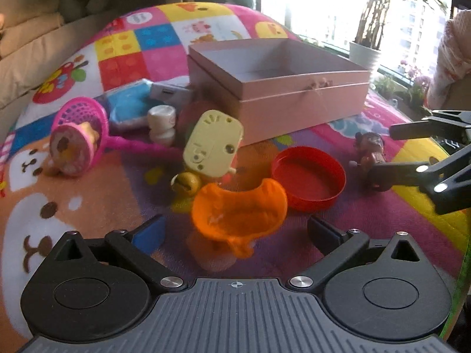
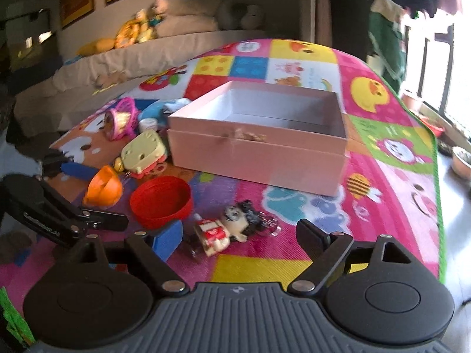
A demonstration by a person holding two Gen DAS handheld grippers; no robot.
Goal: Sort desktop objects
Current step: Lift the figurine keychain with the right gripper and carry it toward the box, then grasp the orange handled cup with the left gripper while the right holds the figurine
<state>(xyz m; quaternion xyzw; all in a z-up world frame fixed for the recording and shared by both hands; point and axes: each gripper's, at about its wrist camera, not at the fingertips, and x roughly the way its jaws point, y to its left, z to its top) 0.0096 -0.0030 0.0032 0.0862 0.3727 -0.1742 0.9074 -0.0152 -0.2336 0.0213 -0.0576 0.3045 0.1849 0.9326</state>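
Note:
An empty pink box (image 1: 294,100) (image 2: 259,144) stands open on the colourful play mat. In the left wrist view my left gripper (image 1: 235,232) is open around an orange toy scoop (image 1: 238,211), not touching it. A red lid (image 1: 309,176) (image 2: 162,203), a yellow toy (image 1: 213,145) (image 2: 142,150) and a gold bell (image 1: 185,184) lie beyond. My right gripper (image 2: 240,235) is open around a small dark-haired doll (image 2: 229,226), also seen in the left view (image 1: 371,150). The scoop shows in the right view (image 2: 104,188).
A pink toy basket (image 1: 84,123) (image 2: 125,117) holding a doughnut toy (image 1: 69,151), a white figure (image 1: 162,125), a blue pouch (image 1: 132,103) and a white device (image 1: 170,92) lie left of the box. A sofa (image 2: 117,58) stands behind; potted plants (image 1: 365,53) by the window.

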